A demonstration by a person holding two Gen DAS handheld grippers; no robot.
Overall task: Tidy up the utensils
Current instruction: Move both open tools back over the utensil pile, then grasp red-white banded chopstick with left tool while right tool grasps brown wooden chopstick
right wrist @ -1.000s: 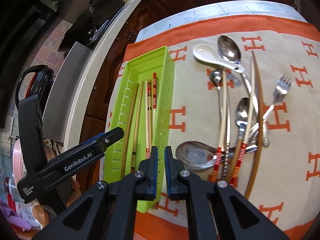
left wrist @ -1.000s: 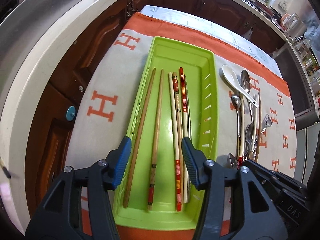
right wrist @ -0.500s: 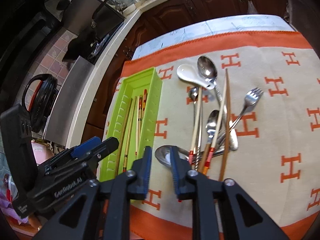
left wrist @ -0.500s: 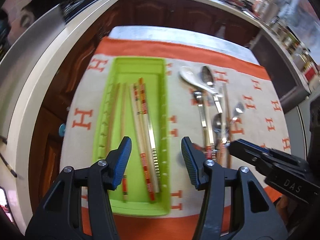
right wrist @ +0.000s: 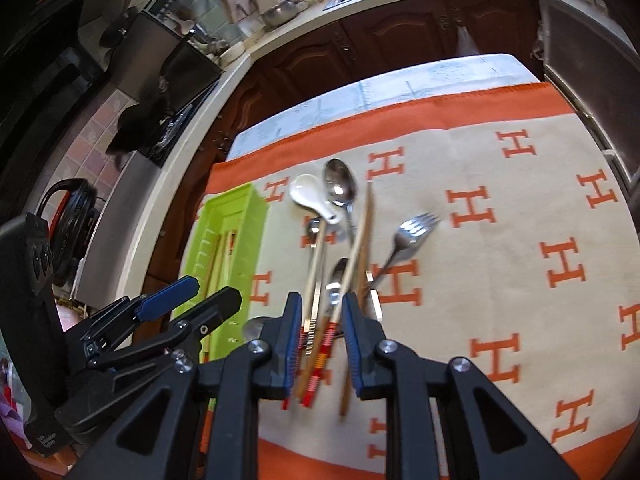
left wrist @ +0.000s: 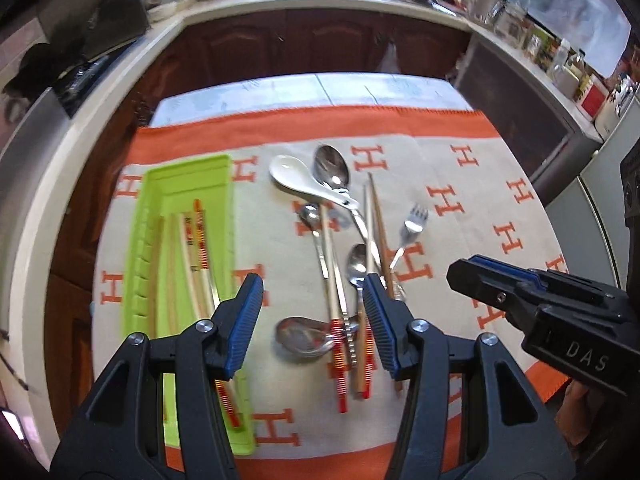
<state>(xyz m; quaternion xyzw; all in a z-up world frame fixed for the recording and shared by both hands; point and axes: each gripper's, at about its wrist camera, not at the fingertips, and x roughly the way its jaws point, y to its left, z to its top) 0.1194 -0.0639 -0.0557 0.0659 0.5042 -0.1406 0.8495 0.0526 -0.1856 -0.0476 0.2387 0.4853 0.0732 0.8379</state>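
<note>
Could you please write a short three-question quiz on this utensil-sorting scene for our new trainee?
1. True or false: the fork already lies in the green tray.
2. Which utensil is white? A) the ceramic spoon B) the fork C) the chopsticks in the tray
3. Fill in: both sets of tongs, left and right, are ____, holding nothing.

Key
1. False: it lies on the patterned cloth, to the right of the tray, in the loose pile.
2. A.
3. Open. The right tongs' jaws stand to either side of the banded chopstick ends in the right wrist view, not closed on them.
</note>
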